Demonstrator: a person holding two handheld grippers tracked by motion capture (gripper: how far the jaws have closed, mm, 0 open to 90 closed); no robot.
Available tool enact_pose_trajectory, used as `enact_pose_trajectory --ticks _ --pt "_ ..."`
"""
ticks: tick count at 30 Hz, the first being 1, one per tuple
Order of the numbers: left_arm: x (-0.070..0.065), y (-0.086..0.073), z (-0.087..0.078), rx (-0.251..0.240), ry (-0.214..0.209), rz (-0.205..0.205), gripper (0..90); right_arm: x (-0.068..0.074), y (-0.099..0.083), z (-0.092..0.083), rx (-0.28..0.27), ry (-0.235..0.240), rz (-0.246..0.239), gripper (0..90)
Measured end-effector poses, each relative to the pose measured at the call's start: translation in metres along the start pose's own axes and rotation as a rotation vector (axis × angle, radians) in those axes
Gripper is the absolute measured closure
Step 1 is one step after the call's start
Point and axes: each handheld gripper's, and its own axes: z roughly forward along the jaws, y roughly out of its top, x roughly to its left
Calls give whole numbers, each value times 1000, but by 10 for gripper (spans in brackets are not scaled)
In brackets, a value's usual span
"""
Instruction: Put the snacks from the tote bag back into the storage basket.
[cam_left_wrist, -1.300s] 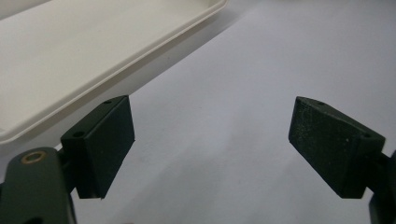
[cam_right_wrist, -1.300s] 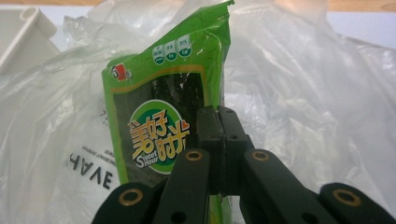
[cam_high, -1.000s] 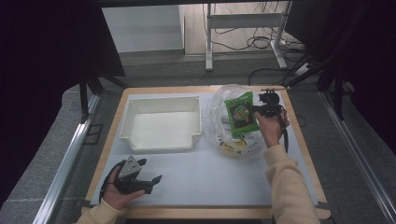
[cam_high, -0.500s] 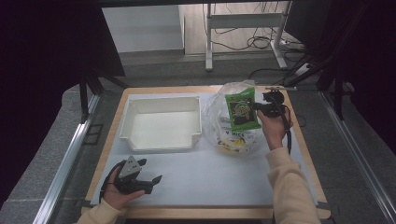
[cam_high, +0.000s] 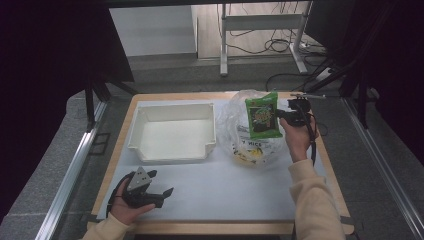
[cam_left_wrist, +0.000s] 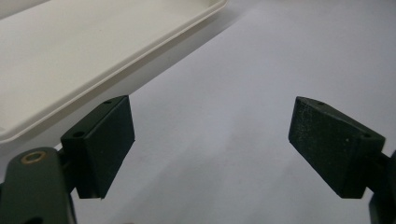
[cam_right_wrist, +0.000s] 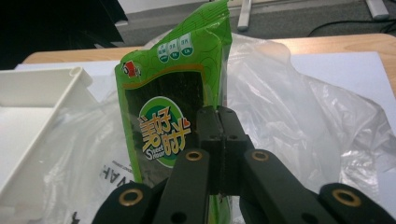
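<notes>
Gripping green packet (cam_high: 263, 116) edge, right tool (cam_high: 281, 115) above bag (cam_high: 246, 145); left tool (cam_high: 161, 192) wide, beside tray (cam_high: 172, 154).

The snack packet (cam_right_wrist: 173, 116) is bright green with a dark middle, a round badge with orange letters, and a small red mark at the top corner. Behind the packet, the plastic bag (cam_high: 250, 145) is see-through with black letters. Left of the packet, the tray (cam_high: 172, 132) is plain white.

Even overhead light brightens the table (cam_high: 225, 200), surroundings fall dark, and close-ups look slightly soft.
</notes>
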Motion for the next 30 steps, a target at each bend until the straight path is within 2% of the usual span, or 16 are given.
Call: enact_pose_trajectory --ticks 13,23,30 --pt "0 0 0 1 0 0 145 7 6 -15 -69 95 -3 899" --pt "0 0 0 3 1 1 145 10 10 -24 -101 139 6 899" --pt "0 0 0 -1 1 0 145 14 11 -24 -106 161 5 899"
